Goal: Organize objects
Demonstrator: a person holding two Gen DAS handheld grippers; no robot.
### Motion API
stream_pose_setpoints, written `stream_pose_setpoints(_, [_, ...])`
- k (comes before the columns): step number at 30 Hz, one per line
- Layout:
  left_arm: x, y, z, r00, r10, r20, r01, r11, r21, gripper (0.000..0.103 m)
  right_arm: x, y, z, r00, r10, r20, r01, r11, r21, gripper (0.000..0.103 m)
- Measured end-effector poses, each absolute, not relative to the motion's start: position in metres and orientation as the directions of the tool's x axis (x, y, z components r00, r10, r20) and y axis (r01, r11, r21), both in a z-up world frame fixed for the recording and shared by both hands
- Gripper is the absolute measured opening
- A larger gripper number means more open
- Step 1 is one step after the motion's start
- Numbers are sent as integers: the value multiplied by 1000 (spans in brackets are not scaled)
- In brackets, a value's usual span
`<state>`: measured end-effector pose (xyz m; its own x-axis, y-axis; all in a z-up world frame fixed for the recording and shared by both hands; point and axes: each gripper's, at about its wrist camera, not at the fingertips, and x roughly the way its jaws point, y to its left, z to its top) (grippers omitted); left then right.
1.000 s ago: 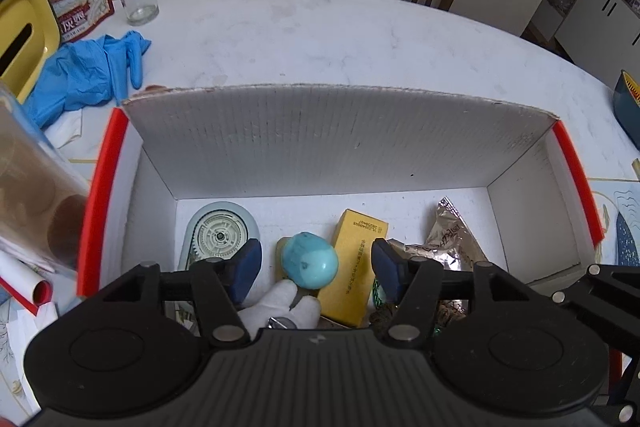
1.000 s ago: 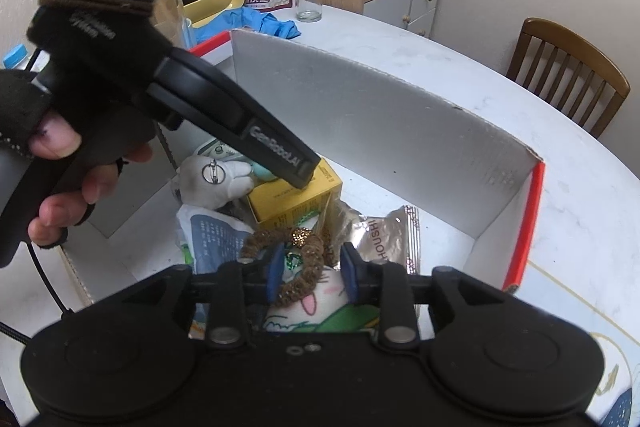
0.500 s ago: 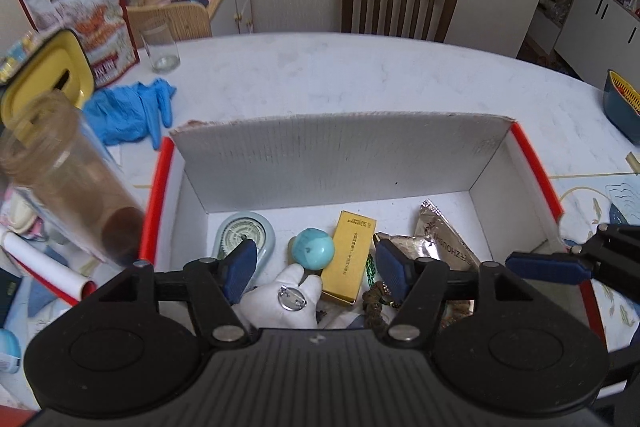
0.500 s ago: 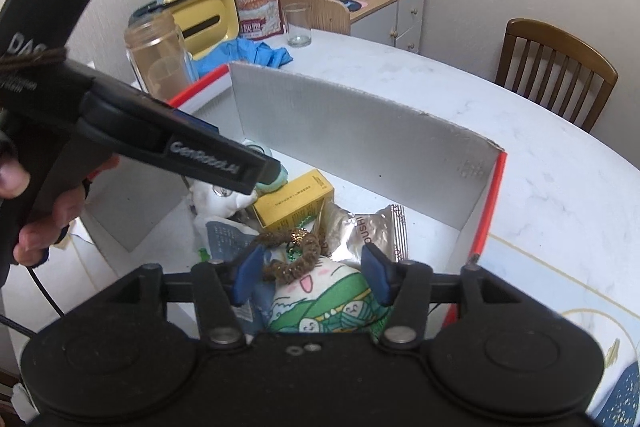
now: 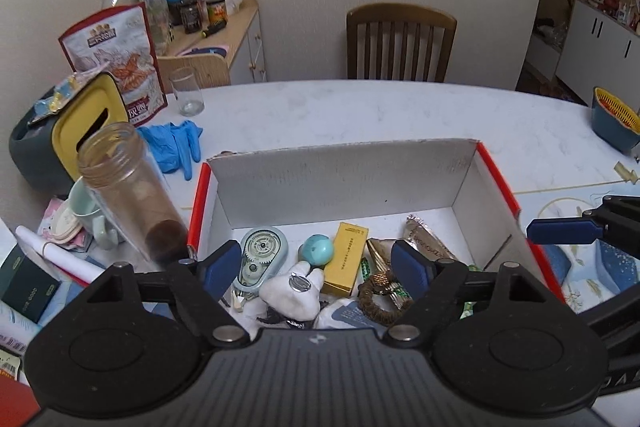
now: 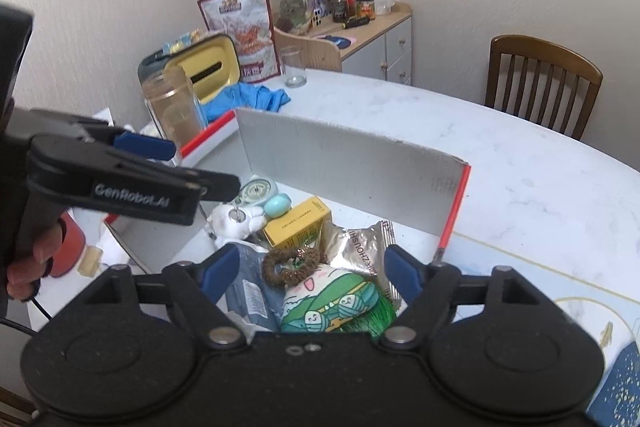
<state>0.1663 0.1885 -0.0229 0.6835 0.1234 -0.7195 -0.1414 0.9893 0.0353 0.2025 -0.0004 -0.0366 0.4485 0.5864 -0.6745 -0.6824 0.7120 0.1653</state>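
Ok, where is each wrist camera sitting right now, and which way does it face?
Left wrist: rides the left gripper, tilted down into the cardboard box from its near side, wooden chair beyond; its own opening, empty jaws show, plus the right gripper's blue pad at right.
Right wrist: rides the right gripper, above the box's near right, angled left; own opening, empty jaws, plus the left gripper and the hand holding it.
Shared: box, yellow carton, brown bead bracelet, blue gloves.

Matt corrugated cardboard box (image 5: 344,171) with glossy red edges, crinkled shiny foil packet (image 6: 362,247), smooth marbled tabletop (image 5: 360,111), varnished wooden chair (image 5: 401,43), clear glass tumbler (image 5: 186,91), soft white plush toy (image 5: 294,293)
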Motion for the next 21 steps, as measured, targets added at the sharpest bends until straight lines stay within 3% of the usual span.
stream_pose_setpoints(5, [152, 184, -15, 697, 122, -706, -146, 989, 27, 93, 195, -13, -27, 464, 612, -641, -684, 707, 180, 89])
stream_pose_setpoints(11, [138, 181, -13, 703, 131, -699, -164, 986, 20, 93, 189, -27, -16, 490, 636, -596, -675, 710, 203, 101])
stream_pose_setpoints(12, [135, 180, -13, 704, 128, -699, -163, 986, 16, 99, 187, -30, -15, 494, 640, -589, -673, 710, 207, 102])
stream_pose_setpoints(13, [132, 179, -14, 705, 125, -698, -164, 986, 11, 103, 186, -33, -13, 495, 644, -584, -673, 709, 212, 102])
stream_pose_setpoints(21, [108, 168, -8, 727, 118, -676, -171, 985, -12, 103, 171, -52, -6, 513, 660, -549, -663, 711, 235, 102])
